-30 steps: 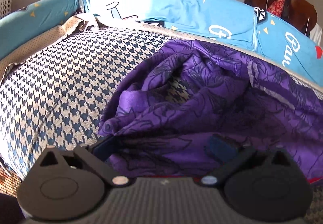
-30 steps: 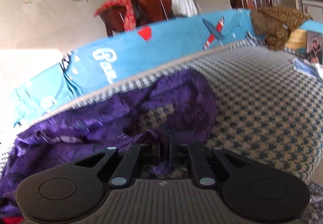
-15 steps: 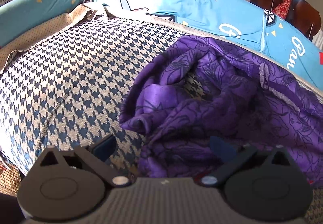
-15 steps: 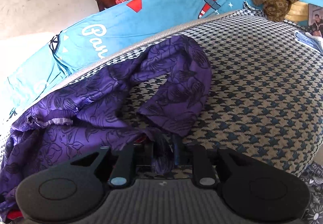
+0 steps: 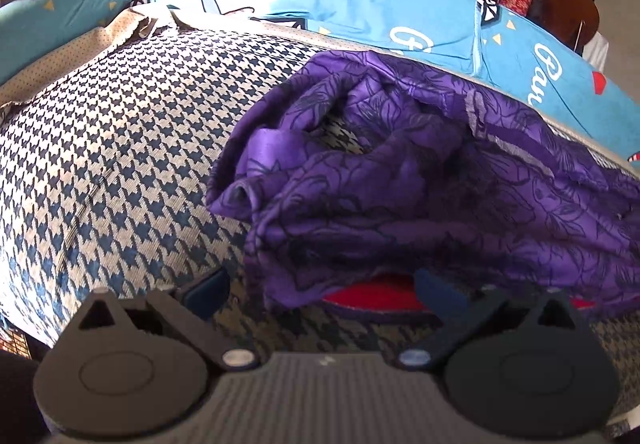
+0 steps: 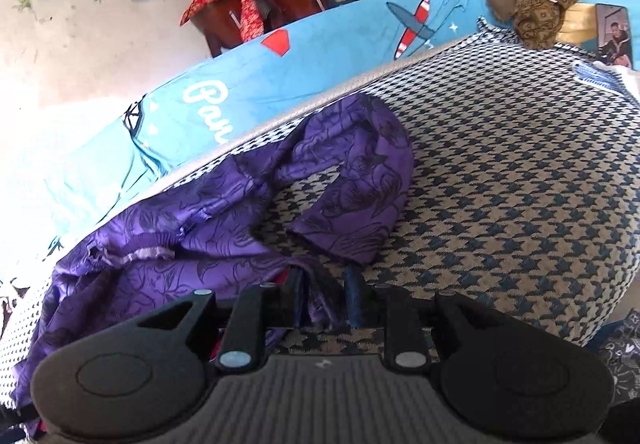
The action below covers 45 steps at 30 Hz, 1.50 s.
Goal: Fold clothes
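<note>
Over the houndstooth cover [image 5: 120, 164], both tools tilt downward, left tool [image 5: 324, 290] spread wide, right tool [image 6: 324, 296] slightly parted around the purple garment [image 6: 192, 236].

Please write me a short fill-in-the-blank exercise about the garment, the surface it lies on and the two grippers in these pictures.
1. The crumpled garment is ____ in colour, with a dark floral print.
2. It lies on a cover with a ____ check pattern.
3. The left gripper has its jaws ____, with nothing pressed between them.
4. A fold of the garment hangs between the fingers of the ____ gripper.

Missing words: purple; houndstooth; open; right
</note>
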Tool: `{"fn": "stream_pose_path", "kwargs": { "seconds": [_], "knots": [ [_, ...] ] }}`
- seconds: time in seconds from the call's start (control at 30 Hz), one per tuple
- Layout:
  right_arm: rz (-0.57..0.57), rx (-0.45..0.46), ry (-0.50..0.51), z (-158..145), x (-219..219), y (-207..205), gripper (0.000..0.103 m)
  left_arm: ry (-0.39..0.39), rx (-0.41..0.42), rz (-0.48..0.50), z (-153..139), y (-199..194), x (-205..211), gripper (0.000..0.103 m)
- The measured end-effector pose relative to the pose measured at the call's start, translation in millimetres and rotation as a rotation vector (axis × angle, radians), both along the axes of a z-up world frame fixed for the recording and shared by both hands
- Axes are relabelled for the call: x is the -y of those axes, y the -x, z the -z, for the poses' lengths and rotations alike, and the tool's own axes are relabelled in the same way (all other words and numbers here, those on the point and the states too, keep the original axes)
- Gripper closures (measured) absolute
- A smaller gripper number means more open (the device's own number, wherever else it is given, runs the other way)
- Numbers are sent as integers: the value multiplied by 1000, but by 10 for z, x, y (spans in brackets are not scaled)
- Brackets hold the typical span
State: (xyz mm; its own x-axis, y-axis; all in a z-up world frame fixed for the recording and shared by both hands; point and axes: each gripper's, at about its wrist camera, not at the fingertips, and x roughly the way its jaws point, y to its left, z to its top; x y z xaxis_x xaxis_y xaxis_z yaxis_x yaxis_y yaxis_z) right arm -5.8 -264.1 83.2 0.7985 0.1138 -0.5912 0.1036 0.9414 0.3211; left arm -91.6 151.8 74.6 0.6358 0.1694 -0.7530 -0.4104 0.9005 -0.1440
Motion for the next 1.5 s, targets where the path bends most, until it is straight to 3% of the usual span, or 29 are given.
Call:
{"fn": "stream_pose_path", "kwargs": {
  "seconds": [0.43,0.57,0.67,0.87,1.03,1.23,1.37,1.5],
  "knots": [
    [-182,-95,35,170,-312,14,80,-9,-61,-14,147,-80,31,0],
    [-92,-91,95,187,-353,74,80,-6,-74,-45,195,-123,-25,0],
    [-82,-63,56,151,-314,140,80,-20,-84,-75,228,-150,-72,0],
    [-102,-29,103,140,-391,446,80,-86,-93,-122,225,-218,-107,0],
    [-292,22,162,131,-618,566,80,-39,-72,-196,200,-178,-270,0],
    [-510,65,268,230,-1056,553,78,-49,-75,-194,210,-172,-268,0],
    [-562,100,365,331,-1324,498,63,-37,-75,-202,222,-181,-286,0],
    [-595,100,428,421,-1477,407,62,-39,-77,-202,233,-187,-278,0]
  ]
}}
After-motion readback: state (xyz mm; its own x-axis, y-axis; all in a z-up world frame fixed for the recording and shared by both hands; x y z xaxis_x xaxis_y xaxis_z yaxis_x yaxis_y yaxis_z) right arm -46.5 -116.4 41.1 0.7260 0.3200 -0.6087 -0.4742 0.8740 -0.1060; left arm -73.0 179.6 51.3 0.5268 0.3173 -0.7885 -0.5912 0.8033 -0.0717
